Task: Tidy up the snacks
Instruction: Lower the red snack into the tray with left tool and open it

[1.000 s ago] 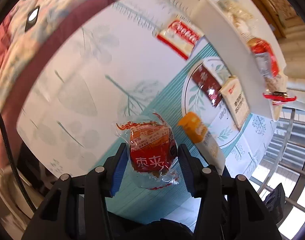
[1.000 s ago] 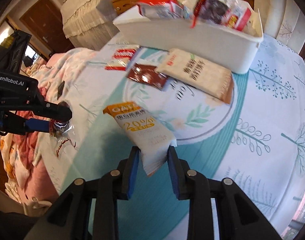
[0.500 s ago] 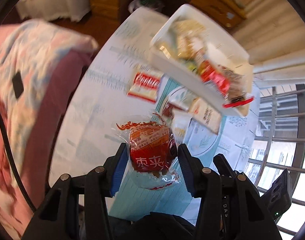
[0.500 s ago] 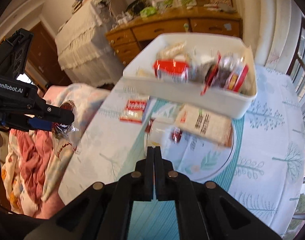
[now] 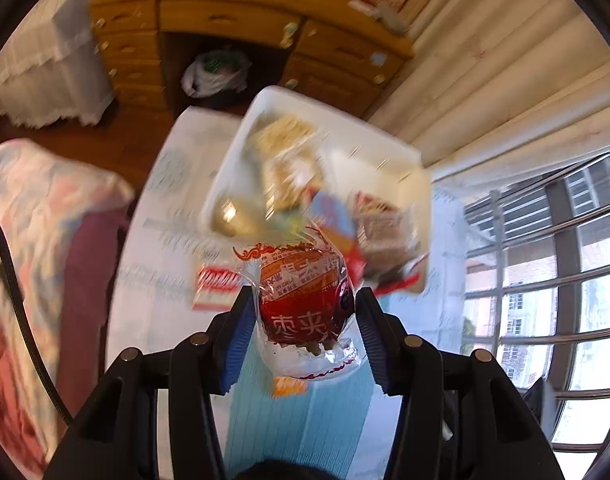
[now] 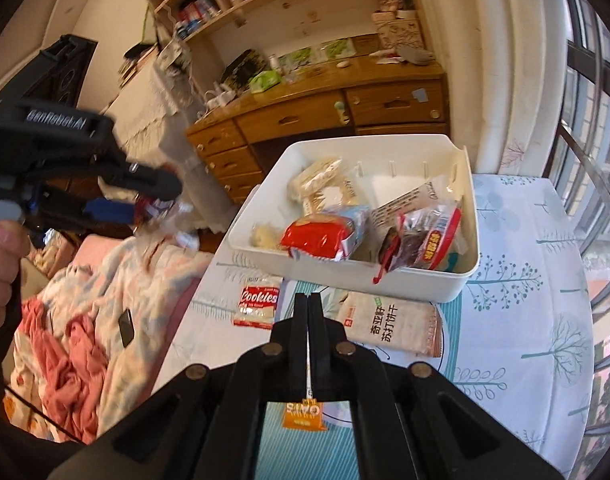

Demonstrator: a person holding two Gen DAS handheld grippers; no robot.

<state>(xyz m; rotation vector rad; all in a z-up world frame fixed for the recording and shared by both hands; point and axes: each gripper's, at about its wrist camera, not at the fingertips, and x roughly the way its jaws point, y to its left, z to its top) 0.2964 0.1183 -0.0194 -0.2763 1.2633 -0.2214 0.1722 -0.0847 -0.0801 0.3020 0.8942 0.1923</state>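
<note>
Bedroom corner, wooden dresser (image 6: 325,120) behind; round tabletop (image 6: 517,320) under a tree-print cloth. Left: rumpled bedding (image 6: 85,320). Left tool (image 5: 303,312) clamped on a red date-cake packet (image 5: 305,300), held in the air short of the white bin (image 6: 457,284). Cookies pack (image 6: 259,300) and cracker bag (image 6: 393,326) lie beside the bin's near wall. Right tool (image 6: 309,316) pinched tight on a thin orange-topped sachet (image 6: 305,416), edge-on. Advice for the step: carry the packet clear over the rim, lower into the open far right part of the bin, then part the fingers; crinkly film may cling.
</note>
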